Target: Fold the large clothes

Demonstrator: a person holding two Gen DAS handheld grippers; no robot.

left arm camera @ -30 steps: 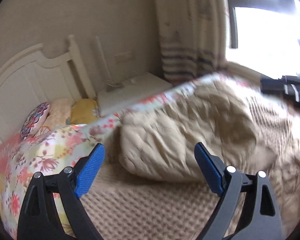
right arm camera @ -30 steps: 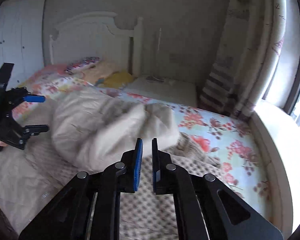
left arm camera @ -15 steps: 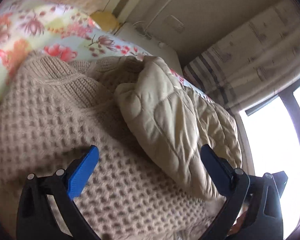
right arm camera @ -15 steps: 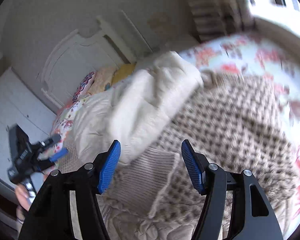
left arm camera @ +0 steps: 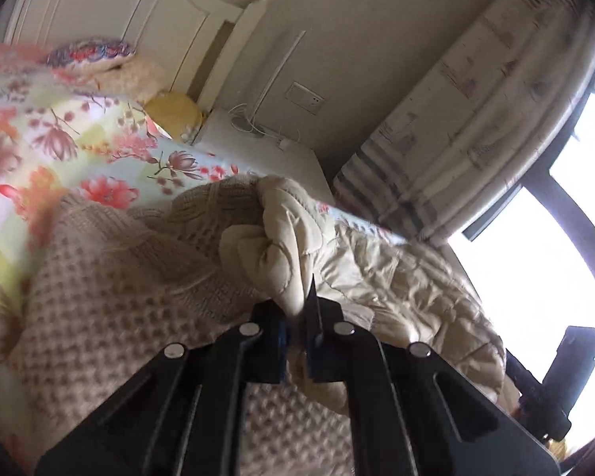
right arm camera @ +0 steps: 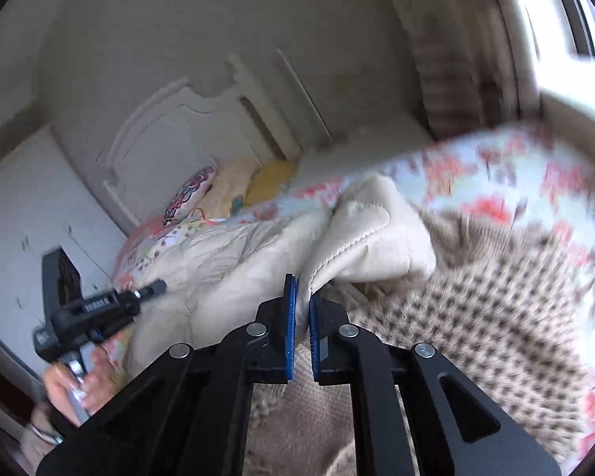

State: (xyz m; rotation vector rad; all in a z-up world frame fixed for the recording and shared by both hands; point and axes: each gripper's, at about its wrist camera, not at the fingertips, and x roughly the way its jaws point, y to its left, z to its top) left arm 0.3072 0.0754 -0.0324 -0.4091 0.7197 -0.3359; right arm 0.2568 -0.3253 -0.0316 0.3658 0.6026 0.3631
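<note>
The beige quilted jacket (left arm camera: 377, 277) lies bunched mid-frame over a waffle-knit sweater (left arm camera: 99, 297); both the left gripper (left arm camera: 299, 325) and the right gripper (right arm camera: 300, 309) have just closed, fingers pinching its puffy folds.

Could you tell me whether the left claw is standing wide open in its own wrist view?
No, the left claw is shut on a fold of the quilted beige jacket.

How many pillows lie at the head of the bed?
3: a patterned pillow nearest the headboard, a peach pillow beside it, and a yellow pillow by the nightstand. More may be hidden.
</note>
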